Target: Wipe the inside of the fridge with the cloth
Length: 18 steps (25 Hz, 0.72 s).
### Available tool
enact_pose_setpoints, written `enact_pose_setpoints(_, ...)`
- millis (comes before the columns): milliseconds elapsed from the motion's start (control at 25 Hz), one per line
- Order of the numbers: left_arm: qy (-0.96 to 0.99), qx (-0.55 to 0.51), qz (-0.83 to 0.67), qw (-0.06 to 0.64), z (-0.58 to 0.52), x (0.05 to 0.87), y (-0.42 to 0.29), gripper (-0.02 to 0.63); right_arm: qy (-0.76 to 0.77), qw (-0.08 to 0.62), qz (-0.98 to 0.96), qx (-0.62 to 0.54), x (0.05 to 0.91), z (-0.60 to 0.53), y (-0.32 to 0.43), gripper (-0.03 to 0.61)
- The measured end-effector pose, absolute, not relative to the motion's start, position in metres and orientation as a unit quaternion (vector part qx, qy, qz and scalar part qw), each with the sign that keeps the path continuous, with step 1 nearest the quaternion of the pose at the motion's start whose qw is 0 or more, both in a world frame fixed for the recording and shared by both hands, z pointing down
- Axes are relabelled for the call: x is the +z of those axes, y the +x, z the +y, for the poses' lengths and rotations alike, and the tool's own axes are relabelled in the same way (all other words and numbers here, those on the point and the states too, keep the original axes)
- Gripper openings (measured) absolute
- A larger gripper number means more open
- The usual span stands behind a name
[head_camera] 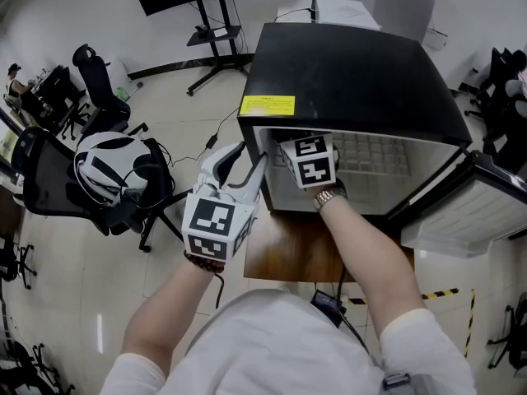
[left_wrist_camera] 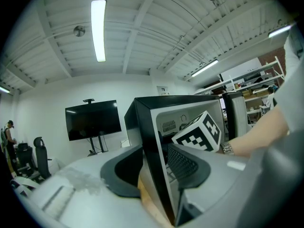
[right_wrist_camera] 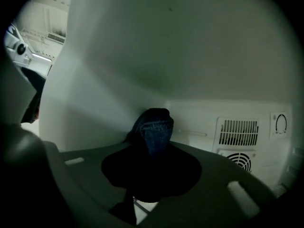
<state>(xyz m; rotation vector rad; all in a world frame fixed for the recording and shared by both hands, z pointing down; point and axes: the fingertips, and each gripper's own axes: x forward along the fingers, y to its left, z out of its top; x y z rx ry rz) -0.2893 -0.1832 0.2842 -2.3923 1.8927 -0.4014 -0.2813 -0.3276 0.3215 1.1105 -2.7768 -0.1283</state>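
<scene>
right tool (right_wrist_camera: pixel 153 161): shut tight on the bunched dark blue cloth (right_wrist_camera: pixel 154 129), deep inside the small black fridge with white inner walls (head_camera: pixel 354 72).
cloth: pokes out past the tool tips, toward the corner where the side wall meets the back wall.
wipe way: the slotted white vent (right_wrist_camera: pixel 239 131) lies to the cloth's right.
left tool (left_wrist_camera: pixel 153 166): half wide, astride the fridge's front edge, not squeezing it.
</scene>
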Motion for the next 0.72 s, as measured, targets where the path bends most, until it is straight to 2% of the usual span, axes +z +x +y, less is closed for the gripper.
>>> enact_pose_setpoints(720, -0.778, -0.134, 0.613, 0.036, -0.183, 0.284, -0.289, 0.153, 0.404, 0.098, -0.91, -0.013, 0.336, -0.366, -0.284, 0.091)
